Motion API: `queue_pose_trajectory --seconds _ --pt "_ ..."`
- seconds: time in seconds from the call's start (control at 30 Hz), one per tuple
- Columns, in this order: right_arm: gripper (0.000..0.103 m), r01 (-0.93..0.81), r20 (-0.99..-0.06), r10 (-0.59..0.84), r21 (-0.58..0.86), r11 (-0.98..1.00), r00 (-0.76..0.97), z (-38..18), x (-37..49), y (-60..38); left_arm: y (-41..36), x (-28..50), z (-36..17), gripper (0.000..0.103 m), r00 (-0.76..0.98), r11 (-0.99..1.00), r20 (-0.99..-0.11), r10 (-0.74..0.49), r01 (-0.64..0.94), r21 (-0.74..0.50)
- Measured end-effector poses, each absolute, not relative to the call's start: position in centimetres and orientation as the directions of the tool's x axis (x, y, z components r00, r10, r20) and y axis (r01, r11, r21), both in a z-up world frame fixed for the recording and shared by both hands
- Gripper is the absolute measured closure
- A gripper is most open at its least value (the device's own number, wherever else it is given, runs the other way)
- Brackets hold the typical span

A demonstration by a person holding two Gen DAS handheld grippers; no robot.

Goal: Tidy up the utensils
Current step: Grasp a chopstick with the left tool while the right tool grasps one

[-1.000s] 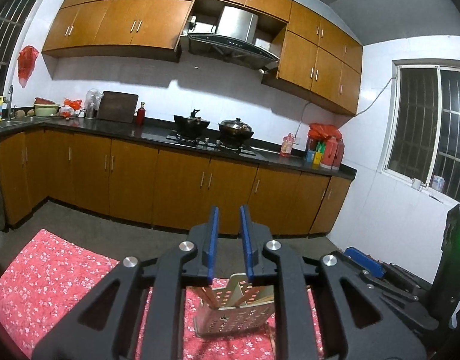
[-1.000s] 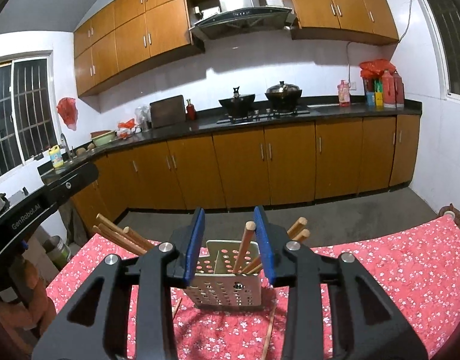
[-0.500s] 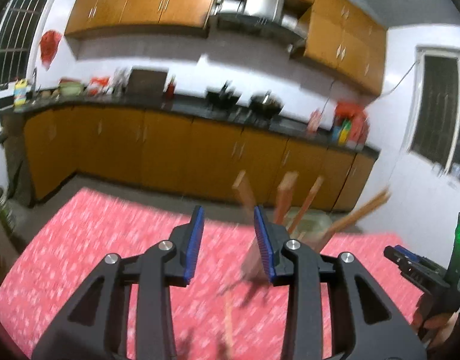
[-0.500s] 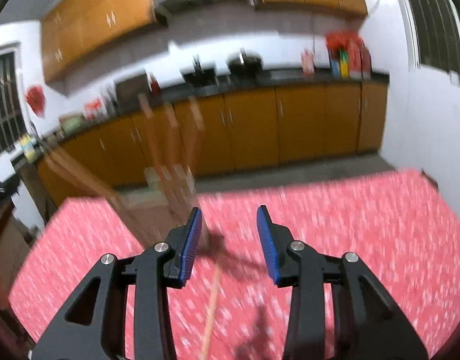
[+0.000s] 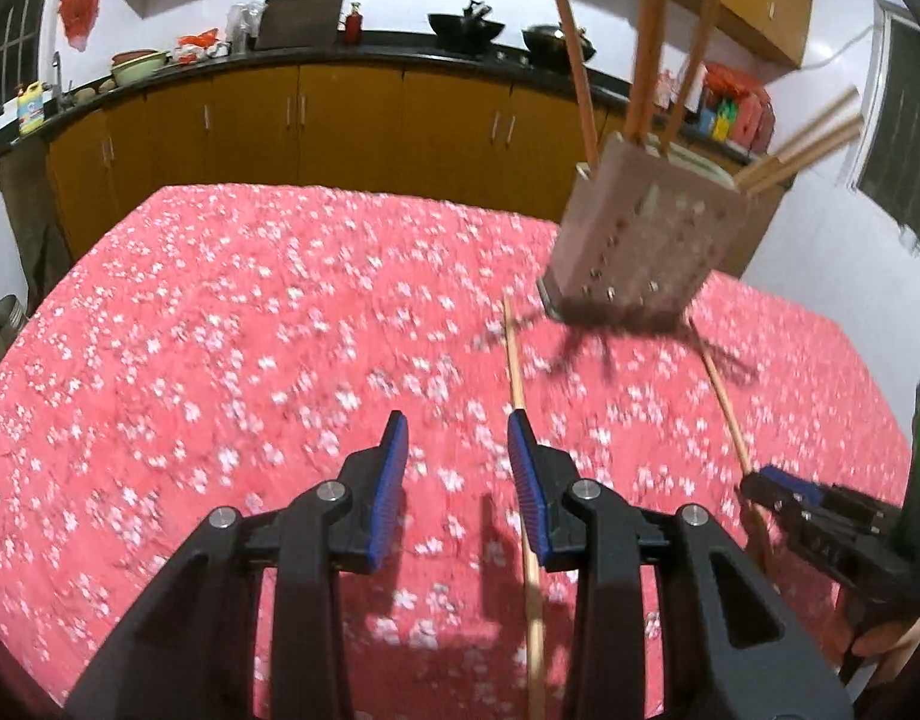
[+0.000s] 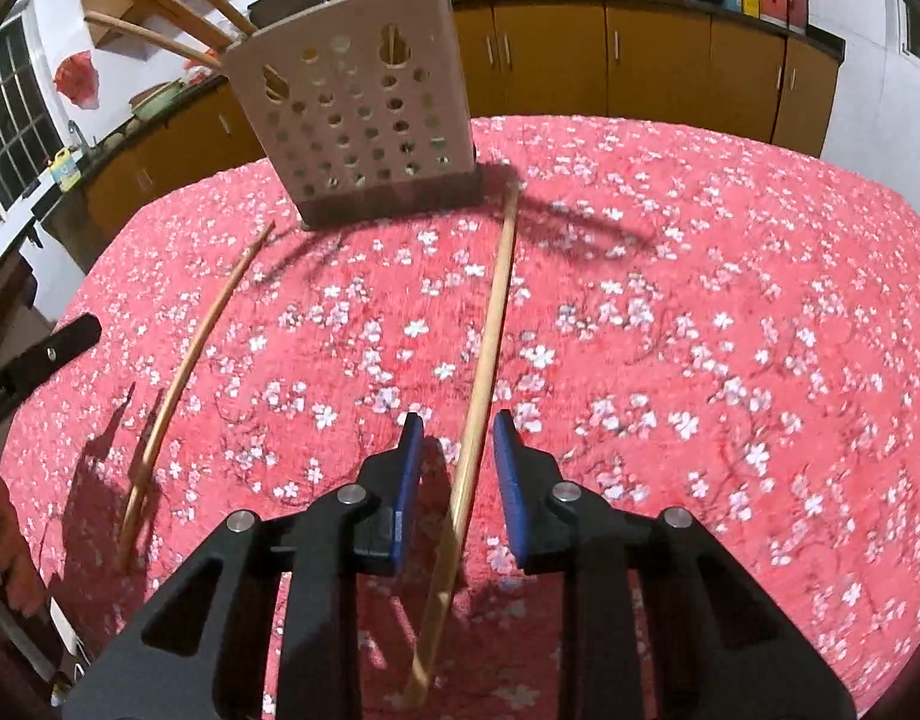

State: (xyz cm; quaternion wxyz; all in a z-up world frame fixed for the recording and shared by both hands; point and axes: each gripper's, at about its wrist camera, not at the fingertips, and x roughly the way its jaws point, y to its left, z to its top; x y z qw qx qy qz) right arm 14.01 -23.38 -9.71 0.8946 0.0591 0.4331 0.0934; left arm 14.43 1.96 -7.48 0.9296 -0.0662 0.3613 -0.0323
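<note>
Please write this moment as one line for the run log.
right hand-held gripper: closing around chopstick, not yet gripped | left hand-held gripper: open, empty | holder: upright on tablecloth

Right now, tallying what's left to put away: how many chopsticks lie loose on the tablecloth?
2. One chopstick lies between the right gripper's closing jaws; the other chopstick lies beside it, by the left gripper. Others may be hidden.

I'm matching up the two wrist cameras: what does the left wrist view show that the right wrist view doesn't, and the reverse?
Only the left wrist view: the right tool at a chopstick's near end, and a red bottle beside a dark board on the counter.
Only the right wrist view: the right tool's closing jaws straddling that chopstick without pressing it, and the holder's hole-covered front.
Both: the utensil holder with sticks standing in it, two loose chopsticks, the floral cloth.
</note>
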Motion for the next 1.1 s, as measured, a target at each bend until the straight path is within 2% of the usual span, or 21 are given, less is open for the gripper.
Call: queue_pose_trajectory --seconds 0.1,0.13,0.17,0.33,0.5,0.63,0.87,1.1 --pt "0.081 -0.109 -0.759 0.199 0.168 0.98 0.62 -10.0 13.9 -23.2 1.4 14.3 -8.2 0.068 0.729 0.991 -0.677 -0.107 0.025 -0.13" --pt "0.09 -0.107 -0.758 0.188 0.155 0.982 0.624 -10.1 13.9 -23.3 1.1 14.4 -8.1 0.068 0.725 0.992 -0.68 -0.107 0.029 -0.126" --pt "0.094 -0.103 -0.759 0.167 0.132 0.986 0.63 -10.2 14.0 -23.1 1.0 14.4 -8.3 0.068 0.722 0.992 -0.683 -0.109 0.033 -0.123" --pt "0.095 -0.067 -0.76 0.113 0.092 0.994 0.64 -10.2 15.4 -24.1 0.1 14.8 -8.6 0.068 0.706 0.992 -0.699 -0.117 0.056 -0.109" --pt "0.095 0.019 -0.761 0.09 0.133 0.991 0.643 -10.4 17.1 -26.7 -0.6 14.9 -9.3 0.068 0.679 0.991 -0.722 -0.133 0.084 -0.104" --pt "0.095 0.024 -0.76 0.093 0.142 0.99 0.644 -10.4 17.3 -27.3 -1.4 15.1 -10.1 0.069 0.652 0.991 -0.747 -0.132 0.11 -0.08" --pt "0.095 0.02 -0.76 0.096 0.142 0.99 0.642 -10.3 17.1 -27.4 -2.3 15.3 -11.1 0.095 0.642 0.993 -0.764 -0.068 0.118 0.011" --pt "0.095 0.0 -0.762 0.099 0.13 0.992 0.64 -10.0 15.8 -27.1 -0.4 18.4 -11.0 0.095 0.643 0.998 -0.766 -0.021 0.055 0.02"
